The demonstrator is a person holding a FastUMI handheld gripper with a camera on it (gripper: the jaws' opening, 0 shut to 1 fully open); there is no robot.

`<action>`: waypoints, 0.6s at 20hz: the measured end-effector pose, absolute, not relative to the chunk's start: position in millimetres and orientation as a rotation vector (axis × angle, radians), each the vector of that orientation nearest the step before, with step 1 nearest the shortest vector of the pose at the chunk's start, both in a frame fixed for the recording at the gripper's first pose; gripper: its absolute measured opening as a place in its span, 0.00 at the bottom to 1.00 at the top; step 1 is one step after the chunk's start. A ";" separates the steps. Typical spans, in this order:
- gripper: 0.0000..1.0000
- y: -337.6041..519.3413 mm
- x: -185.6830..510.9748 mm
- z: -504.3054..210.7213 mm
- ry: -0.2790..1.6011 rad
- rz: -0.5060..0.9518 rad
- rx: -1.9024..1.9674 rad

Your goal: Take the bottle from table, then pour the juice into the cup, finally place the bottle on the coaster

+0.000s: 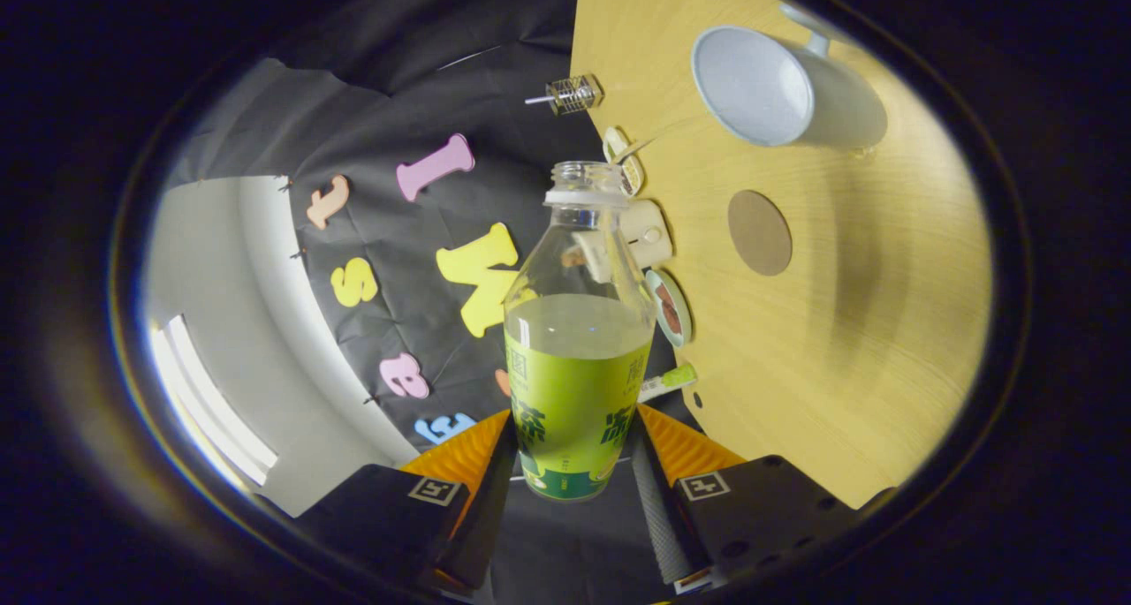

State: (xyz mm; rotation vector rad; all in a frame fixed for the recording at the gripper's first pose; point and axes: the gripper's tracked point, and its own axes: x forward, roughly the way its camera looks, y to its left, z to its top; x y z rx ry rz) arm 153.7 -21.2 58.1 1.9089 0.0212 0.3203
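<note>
Your tool [574,464] is clamped on the bottle [576,358], one finger pressing each side of its lower body. The whole view is rolled, so the bench [831,366] stands as a wall on the bottle's 3 o'clock side.

Around it:
- Cup [778,88] at about 1 o'clock from the bottle mouth, well apart from it. It stands on the bench with its open mouth facing the camera; handle on the far side.
- Coaster [759,232] on bare bench at 3 o'clock of the bottle neck, between cup and tool, nothing on it.
- Small clutter along the bench edge, just behind the bottle: a little clear ribbed vial [574,94] at 12, a cream boxy item [647,234] right behind the shoulder, a small round dish [671,308] with something reddish in it, and a green-capped marker [669,381] at 4. The bottle partly hides them, so I can't tell whether any of them touch it.

Bottle: clear plastic, cap off, white collar ring under the threads. It tapers from the shoulder to a narrow neck. Pale cloudy liquid sits level at the top of the label. The green wrap label covers the lower half, with a darker green band at the base.

Materials: bench is light wood-grain laminate, coaster a flat brown disc like cork or card, cup smooth matte pale grey-white.
</note>
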 end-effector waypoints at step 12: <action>0.74 -31.5 151.4 68.7 -0.038 0.335 1.986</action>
